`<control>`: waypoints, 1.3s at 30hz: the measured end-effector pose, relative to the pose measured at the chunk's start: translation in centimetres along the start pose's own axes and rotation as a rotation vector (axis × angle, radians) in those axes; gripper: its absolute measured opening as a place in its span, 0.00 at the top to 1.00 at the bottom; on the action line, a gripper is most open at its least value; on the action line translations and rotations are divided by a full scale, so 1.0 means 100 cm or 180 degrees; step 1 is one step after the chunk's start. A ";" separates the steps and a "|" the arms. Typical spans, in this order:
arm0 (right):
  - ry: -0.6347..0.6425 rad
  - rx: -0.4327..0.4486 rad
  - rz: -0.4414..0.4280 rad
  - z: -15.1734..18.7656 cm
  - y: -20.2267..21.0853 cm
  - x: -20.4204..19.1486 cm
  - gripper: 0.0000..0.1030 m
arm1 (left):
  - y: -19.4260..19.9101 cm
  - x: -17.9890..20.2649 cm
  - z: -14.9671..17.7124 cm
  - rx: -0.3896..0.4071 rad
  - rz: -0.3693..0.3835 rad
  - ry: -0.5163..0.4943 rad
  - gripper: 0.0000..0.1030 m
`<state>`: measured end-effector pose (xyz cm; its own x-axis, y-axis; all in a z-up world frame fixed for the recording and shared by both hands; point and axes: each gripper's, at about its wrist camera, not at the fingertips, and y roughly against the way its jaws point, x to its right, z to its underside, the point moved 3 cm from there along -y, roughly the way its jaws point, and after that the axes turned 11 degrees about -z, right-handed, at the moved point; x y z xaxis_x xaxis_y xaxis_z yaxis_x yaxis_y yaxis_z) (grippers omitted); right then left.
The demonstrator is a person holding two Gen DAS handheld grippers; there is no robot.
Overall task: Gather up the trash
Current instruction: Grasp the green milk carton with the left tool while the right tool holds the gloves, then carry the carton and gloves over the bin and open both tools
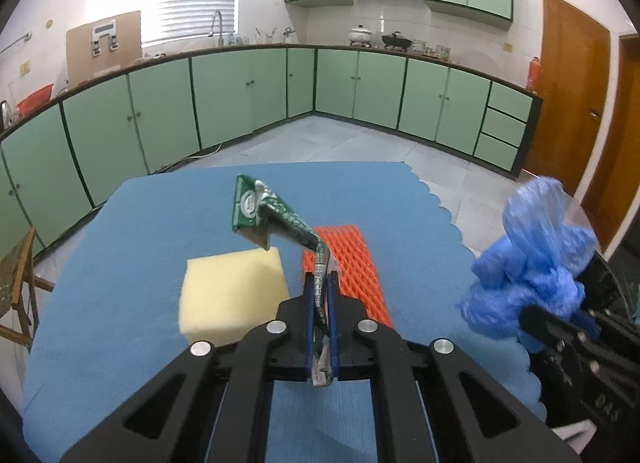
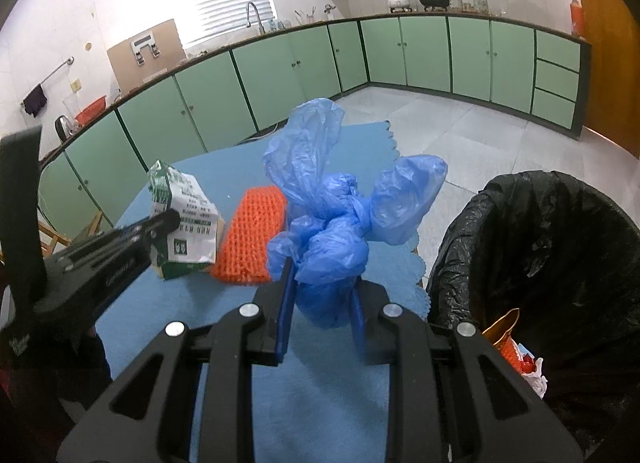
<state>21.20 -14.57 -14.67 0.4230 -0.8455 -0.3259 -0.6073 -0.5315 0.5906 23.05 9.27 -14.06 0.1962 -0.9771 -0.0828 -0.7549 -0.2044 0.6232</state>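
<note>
— What are your fingers on?

— My left gripper [image 1: 321, 327] is pinched tight on a flattened green-and-white carton [image 1: 264, 209], which sticks up clear of the blue cloth [image 1: 120, 283]. My right gripper [image 2: 320, 303] clamps a crinkly knotted blue plastic bag [image 2: 336, 199].

— And around the cloth?

— On it lie a soft yellow sponge block [image 1: 232, 295] and an orange ribbed mesh [image 1: 352, 263], side by side. The black-lined bin [image 2: 540, 247] stands at its right edge.

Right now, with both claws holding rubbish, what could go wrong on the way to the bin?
The left gripper pinches only a thin flattened edge of the green carton; its bulk hangs out front and might slip. The blue plastic bag bulges loosely from the right gripper and could snag on the bin liner rim. The foam block and orange mesh lie near both loads.
</note>
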 end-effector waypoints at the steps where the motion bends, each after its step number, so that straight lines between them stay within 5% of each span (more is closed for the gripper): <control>1: 0.0009 0.0021 -0.0003 -0.001 0.004 -0.002 0.77 | 0.005 -0.001 0.001 0.0004 0.0021 -0.0007 0.94; 39: 0.0052 0.0461 0.0151 0.010 0.129 -0.036 0.77 | 0.134 0.011 0.015 0.0327 0.0479 -0.0290 0.94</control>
<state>11.18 -18.44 -6.63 0.4017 -0.8695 -0.2876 -0.7170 -0.4939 0.4918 12.20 5.33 -6.91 0.0224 -0.9975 -0.0675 -0.8322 -0.0560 0.5516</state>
